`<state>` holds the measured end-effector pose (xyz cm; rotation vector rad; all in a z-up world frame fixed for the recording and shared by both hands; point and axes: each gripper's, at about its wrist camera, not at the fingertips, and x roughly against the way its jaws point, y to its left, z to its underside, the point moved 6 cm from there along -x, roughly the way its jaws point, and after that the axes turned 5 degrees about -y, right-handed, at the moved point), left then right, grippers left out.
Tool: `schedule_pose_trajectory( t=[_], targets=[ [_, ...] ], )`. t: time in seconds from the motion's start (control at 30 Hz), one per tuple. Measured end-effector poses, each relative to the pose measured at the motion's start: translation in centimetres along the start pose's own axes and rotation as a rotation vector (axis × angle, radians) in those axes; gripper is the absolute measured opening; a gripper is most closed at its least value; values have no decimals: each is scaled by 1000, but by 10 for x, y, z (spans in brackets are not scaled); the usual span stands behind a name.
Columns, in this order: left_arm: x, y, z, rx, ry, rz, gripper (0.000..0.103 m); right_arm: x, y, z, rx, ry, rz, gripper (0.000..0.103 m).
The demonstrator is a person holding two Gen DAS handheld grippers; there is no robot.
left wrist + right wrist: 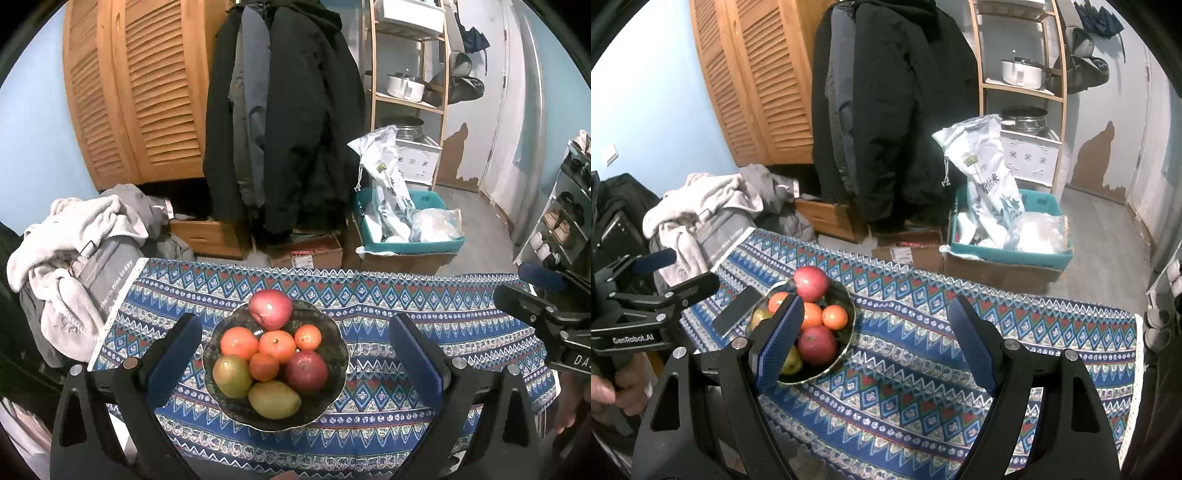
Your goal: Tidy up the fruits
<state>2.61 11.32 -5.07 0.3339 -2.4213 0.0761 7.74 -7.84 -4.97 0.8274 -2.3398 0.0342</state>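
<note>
Left wrist view shows the patterned blue tablecloth [424, 306] spread under both fingers and running past their tips. The dark scalloped bowl [334, 354] sits on it between the two fingers, touching neither, with cloth showing on either side. In the bowl, the far red apple [270, 308] lies beyond the fingertips at the bowl's far rim, and the near red apple [306, 371] lies toward the right finger. The green-red mango [231, 376] lies toward the left finger, and the yellow-green mango [274, 399] lies nearest the gripper's base. Four oranges [277, 346] cluster in the middle. The left gripper [295, 354] is spread wide, released, nothing pressed by its blue pads [173, 358].

In the right wrist view, the right gripper [877, 332] is likewise spread apart and grasping nothing; only cloth lies between its fingers. The bowl [849, 314] stands just outside and behind its left finger [779, 341], which hides part of the fruit. A black phone [737, 310] lies flat on the cloth farther out on that same side, just beside the bowl.
</note>
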Motion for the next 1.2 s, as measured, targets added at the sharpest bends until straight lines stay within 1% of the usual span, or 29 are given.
schedule_pose_trajectory(
  t=[0.37,1.2],
  targets=[
    [-1,0,2,13,14,12,102,0,1,0,0,-1,1,80],
    [4,-4,2,22,-1,31,102,0,1,0,3,2,1,80]
  ],
)
